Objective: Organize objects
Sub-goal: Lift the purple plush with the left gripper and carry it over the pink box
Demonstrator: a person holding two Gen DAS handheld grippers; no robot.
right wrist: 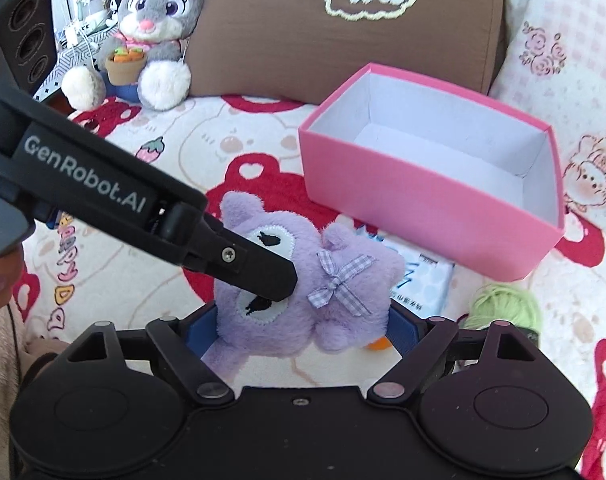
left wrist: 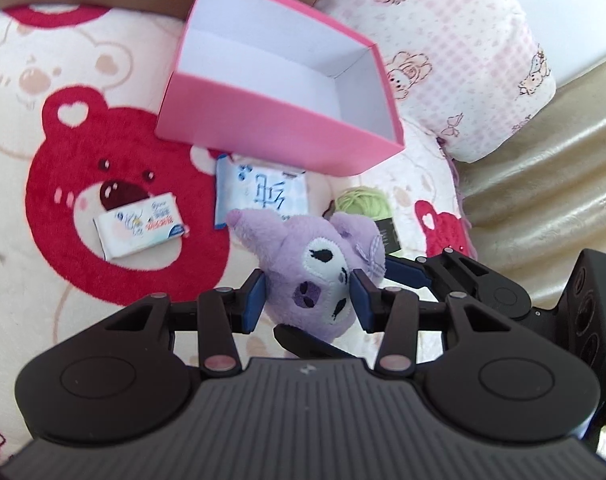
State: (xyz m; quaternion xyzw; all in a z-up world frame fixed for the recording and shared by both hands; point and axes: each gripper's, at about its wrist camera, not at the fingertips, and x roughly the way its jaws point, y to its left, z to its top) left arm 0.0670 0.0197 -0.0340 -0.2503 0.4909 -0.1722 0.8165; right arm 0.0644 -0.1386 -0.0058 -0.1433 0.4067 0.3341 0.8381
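A purple plush toy (left wrist: pixel 303 248) with a white face and a checked bow hangs above the bear-print blanket (left wrist: pixel 63 288), held from two sides. My left gripper (left wrist: pixel 309 300) is shut on its face, blue pads pressing both cheeks. In the right wrist view the plush toy (right wrist: pixel 343 300) sits between the blue pads of my right gripper (right wrist: pixel 303 328), which stand wide and press its sides. One left gripper finger (right wrist: pixel 263 268) crosses the toy's face there. An empty pink box (left wrist: pixel 263 120) with white inside stands just beyond the toy, and in the right wrist view the pink box (right wrist: pixel 403 200) is to the upper right.
Two tissue packs (left wrist: pixel 141 226) (left wrist: pixel 259 196) and a green yarn ball (left wrist: pixel 363 200) lie on the blanket near the box. A grey rabbit plush (right wrist: pixel 151 32) and brown cushion (right wrist: pixel 303 32) stand at the back. A pink checked pillow (left wrist: pixel 463 60) lies right of the box.
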